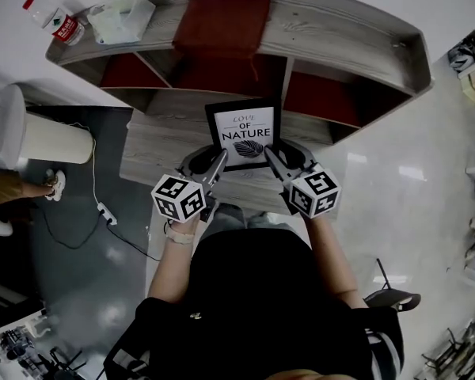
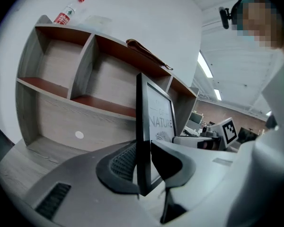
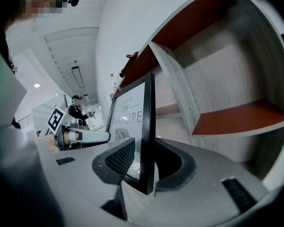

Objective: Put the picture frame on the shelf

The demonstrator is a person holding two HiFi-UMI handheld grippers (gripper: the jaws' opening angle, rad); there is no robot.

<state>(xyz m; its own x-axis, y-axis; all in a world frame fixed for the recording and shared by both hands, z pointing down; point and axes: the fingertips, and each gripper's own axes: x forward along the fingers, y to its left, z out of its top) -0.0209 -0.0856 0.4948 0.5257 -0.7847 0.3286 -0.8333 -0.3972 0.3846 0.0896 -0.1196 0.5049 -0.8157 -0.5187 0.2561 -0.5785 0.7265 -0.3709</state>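
A black picture frame point(image 1: 244, 133) with a white print reading "LOVE OF NATURE" is held upright between both grippers, over the lower ledge of the grey wooden shelf point(image 1: 154, 149). My left gripper point(image 1: 219, 163) is shut on the frame's lower left edge point(image 2: 143, 141). At the frame's lower right edge point(image 3: 147, 141) my right gripper point(image 1: 269, 158) is shut too. The frame faces me in the head view. The left gripper point(image 2: 144, 167) and right gripper point(image 3: 145, 167) each show the frame edge-on between their pads.
The shelf has open compartments with red-brown floors point(image 1: 321, 100) behind the frame. On its top sit a red cloth point(image 1: 222, 22), a clear bag point(image 1: 120, 18) and a plastic bottle point(image 1: 54, 20). A white bin point(image 1: 32, 133) and a floor cable point(image 1: 95, 204) lie to the left.
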